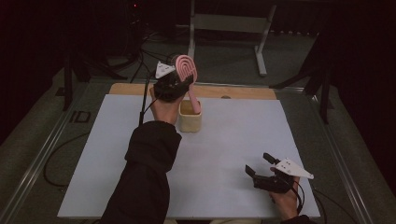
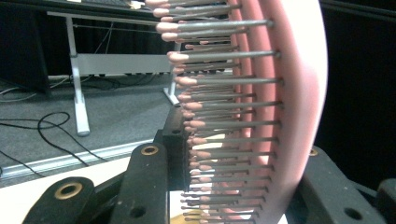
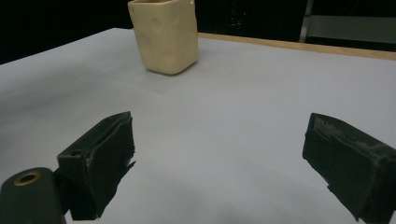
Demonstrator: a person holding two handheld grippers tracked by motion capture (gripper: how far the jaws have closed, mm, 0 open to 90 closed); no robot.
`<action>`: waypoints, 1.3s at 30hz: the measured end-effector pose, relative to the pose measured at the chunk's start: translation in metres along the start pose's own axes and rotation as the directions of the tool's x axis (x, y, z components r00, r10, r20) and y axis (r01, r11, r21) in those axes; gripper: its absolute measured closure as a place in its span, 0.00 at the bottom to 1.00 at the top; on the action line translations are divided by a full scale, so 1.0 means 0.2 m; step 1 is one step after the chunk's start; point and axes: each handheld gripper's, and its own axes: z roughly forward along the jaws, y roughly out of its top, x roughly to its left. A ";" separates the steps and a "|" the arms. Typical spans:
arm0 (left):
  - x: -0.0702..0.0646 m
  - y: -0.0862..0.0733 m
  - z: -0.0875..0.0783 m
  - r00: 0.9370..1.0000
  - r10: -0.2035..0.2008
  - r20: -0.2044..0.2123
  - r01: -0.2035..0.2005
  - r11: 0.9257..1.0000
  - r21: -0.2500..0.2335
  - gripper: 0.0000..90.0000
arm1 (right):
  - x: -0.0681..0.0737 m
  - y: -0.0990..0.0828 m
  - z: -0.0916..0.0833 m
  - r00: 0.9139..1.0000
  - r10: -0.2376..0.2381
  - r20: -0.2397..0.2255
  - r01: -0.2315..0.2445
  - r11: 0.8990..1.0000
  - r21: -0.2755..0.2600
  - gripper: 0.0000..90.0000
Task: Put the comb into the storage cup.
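Left hand-held gripper [image 1: 180, 80] clamped on pink hairbrush [image 1: 187, 70] above cream cup [image 1: 189, 119], right hand-held gripper [image 1: 261, 164] apart, white table [image 1: 233, 140].

No legible text or labels anywhere

Hairbrush [image 1: 187, 70] upright, handle end down in the cup [image 1: 189, 122], toward the far middle of the worktop [image 1: 224, 154]. Left hand-held gripper [image 1: 173, 84] just beside the cup, at the brush; right hand-held gripper [image 1: 260, 164] well apart, near right.

Black sleeves — black tools [image 1: 262, 164], brass rivets, grey plates.
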 end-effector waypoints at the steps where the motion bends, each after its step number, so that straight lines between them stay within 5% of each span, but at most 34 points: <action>1: 0.00 0.00 0.00 1.000 0.002 0.000 -0.002 1.000 0.003 0.72 | 0.00 0.00 0.00 1.000 -0.001 0.002 0.001 1.000 0.001 0.10; 39: 0.02 -0.10 0.04 0.999 -0.022 -0.032 0.023 1.000 0.021 0.72 | 0.00 0.00 0.00 1.000 -0.004 -0.002 0.004 1.000 0.002 0.10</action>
